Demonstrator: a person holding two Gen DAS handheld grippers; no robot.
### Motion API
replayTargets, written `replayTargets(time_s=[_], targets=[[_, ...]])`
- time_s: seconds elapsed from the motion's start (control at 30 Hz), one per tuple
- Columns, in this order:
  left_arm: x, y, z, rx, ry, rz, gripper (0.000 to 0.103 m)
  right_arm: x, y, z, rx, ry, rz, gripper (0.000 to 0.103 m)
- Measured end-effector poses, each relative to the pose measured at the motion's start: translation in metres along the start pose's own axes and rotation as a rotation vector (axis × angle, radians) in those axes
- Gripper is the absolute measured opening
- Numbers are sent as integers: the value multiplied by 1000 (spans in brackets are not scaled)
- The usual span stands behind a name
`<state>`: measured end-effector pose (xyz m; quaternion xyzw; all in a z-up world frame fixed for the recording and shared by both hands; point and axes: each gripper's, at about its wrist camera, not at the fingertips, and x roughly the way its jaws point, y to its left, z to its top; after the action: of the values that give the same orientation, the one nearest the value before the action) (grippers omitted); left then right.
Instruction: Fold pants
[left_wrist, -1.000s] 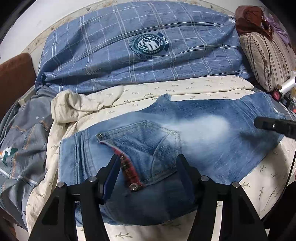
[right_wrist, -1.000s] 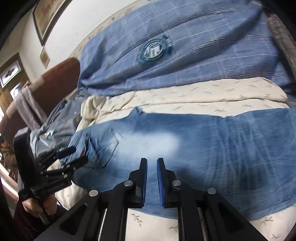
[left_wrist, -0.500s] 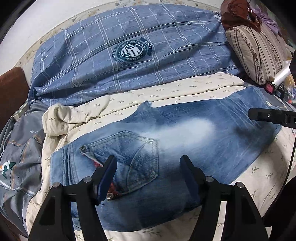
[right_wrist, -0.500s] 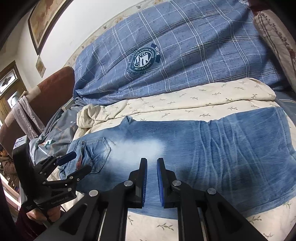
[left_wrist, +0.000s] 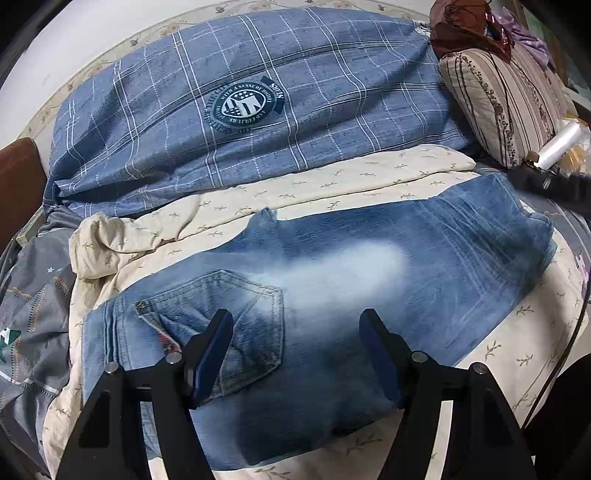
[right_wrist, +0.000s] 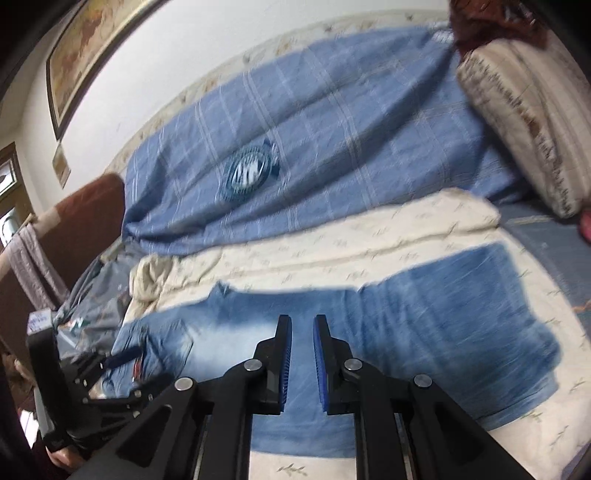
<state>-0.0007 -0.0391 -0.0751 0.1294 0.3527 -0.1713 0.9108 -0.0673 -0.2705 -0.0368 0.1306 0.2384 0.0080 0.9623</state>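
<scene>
While lying flat across cream sheet (left_wrist: 332, 184) on bed, jeans (left_wrist: 369, 280) doubled lengthwise, back pocket (left_wrist: 229, 317) up, waist end at left. Left tool (left_wrist: 295, 354) over pocket, spread wide after just opening further, gripping nothing. Right tool (right_wrist: 302, 354) above mid-leg, narrowed to slim gap, empty. Blue checked quilt (left_wrist: 258, 92) behind, striped pillow (left_wrist: 506, 99) at right.
</scene>
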Motion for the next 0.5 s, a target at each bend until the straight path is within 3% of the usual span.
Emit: replayTargets(time_s=[0.1, 0.13, 0.23, 0.3, 0.37, 0.5], targets=[[2, -4, 2, 1, 1, -11, 72, -45, -3, 6, -48, -235, -82, 13], [3, -6, 3, -1, 3, -15, 72, -59, -5, 7, -63, -308, -112, 20], [6, -11, 5, -6, 5, -31, 73, -71, -25, 12, -12, -298, -168, 99], [7, -14, 8, -16, 4, -41, 73, -73, -53, 14, 93, -241, -113, 99], [8, -15, 10, -28, 2, -51, 73, -64, -83, 16, 192, -95, -147, 98], [10, -18, 11, -47, 7, -65, 77, -64, -143, 0, 385, 33, -159, 97]])
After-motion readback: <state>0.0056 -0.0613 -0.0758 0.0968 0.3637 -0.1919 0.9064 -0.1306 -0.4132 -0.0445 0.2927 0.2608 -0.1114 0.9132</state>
